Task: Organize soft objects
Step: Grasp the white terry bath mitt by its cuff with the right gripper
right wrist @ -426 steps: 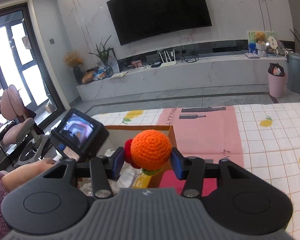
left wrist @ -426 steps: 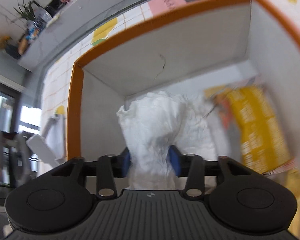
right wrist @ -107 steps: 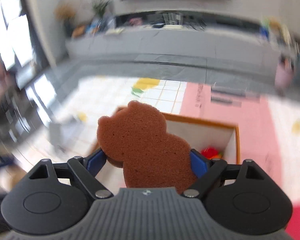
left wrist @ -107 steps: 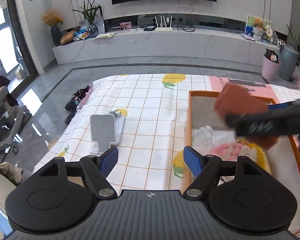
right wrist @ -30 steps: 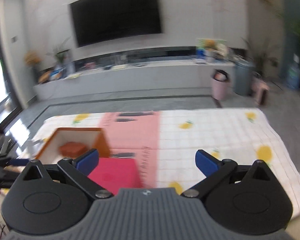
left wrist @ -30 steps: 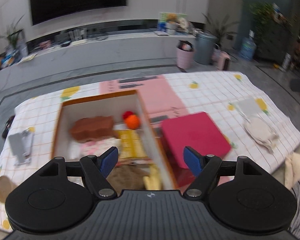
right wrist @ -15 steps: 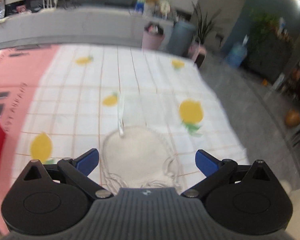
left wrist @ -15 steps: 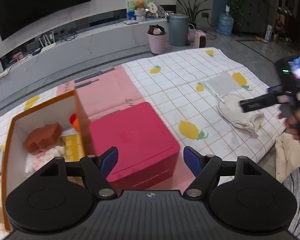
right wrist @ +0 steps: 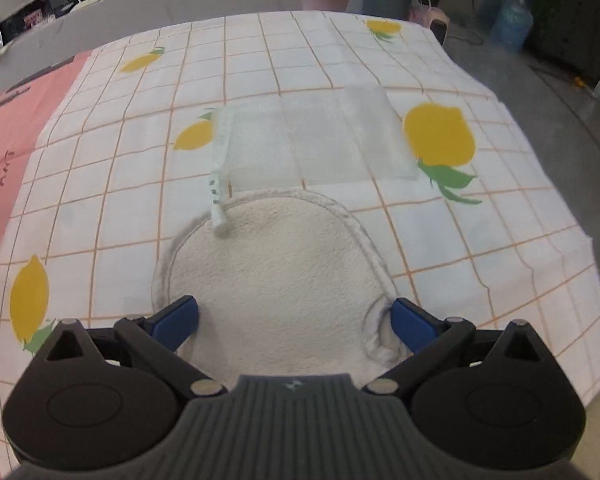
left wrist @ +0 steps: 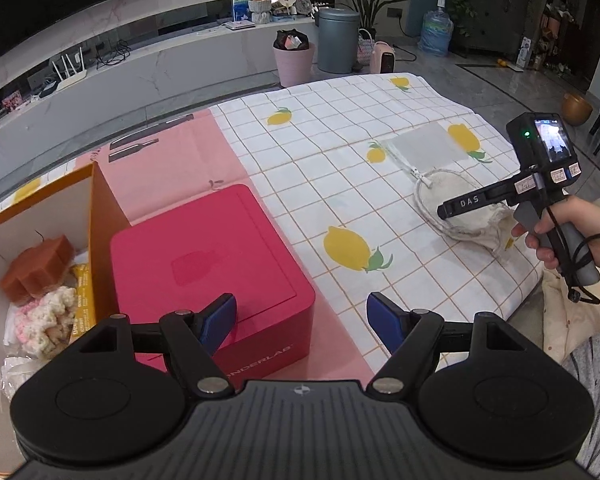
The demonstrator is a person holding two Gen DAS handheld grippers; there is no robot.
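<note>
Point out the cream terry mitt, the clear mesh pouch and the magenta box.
cream terry mitt (right wrist: pixel 276 276), right wrist view, middle of pile.
clear mesh pouch (right wrist: pixel 320 140), right wrist view, centre panel.
magenta box (left wrist: pixel 204 264), left wrist view, lid top.

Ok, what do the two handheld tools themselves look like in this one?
Each tool is black with two round discs, a ribbed grey base and blue fingertip pads. The left tool fills its own view. The right tool bears white "DAS" lettering, a small lit screen with a green light, a grey handle and a black cable.

Cloth (right wrist: pixel 300 64): white w/ orange grid & yellow lemons, pink strip. Mitt (right wrist: pixel 276 280) cream. Lid (left wrist: pixel 208 256) hot pink. Box (left wrist: pixel 100 208) orange outside, white inside. Sponge (left wrist: pixel 36 270) brown. Pads (left wrist: pixel 384 314) blue.
</note>
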